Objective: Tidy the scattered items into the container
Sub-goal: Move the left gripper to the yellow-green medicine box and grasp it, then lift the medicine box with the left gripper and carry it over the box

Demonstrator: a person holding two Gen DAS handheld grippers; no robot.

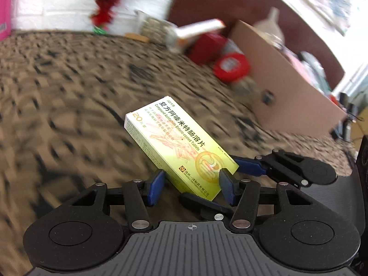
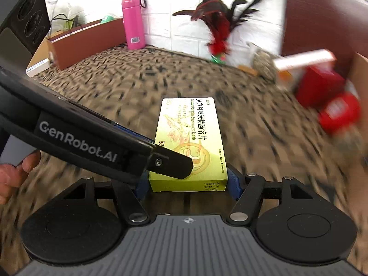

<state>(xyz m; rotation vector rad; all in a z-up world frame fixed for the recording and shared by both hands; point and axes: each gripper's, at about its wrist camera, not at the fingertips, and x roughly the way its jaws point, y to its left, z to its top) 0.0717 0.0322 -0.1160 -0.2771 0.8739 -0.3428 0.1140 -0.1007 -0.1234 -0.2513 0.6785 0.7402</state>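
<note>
One yellow-green tablet box is seen in both wrist views, lifted clear of the speckled counter; its long axis runs straight ahead along the fingers of the right gripper, near end seated between the blue pads; those pads are pressed against both long sides, so the right gripper is judged closed on the box. In the left view the same box lies skewed, long axis slanting up and to the left; the left gripper is set about its near corner, pads close to the edges, but firm contact cannot be told; a two-handed hold or handover is judged possible. The left gripper's body crosses the right view from the left, tip over the box's near end; the two grippers are almost touching.

The cardboard container stands ahead and to the right of the box, well apart, open side turned toward the counter; a red canister, a red box and a white carton are seen blurred at its mouth. The right gripper is the nearer to it; a carry forward and rightward is judged to be called for. A pink flask, a feathered ornament and a brown tray are noted by the far wall.
</note>
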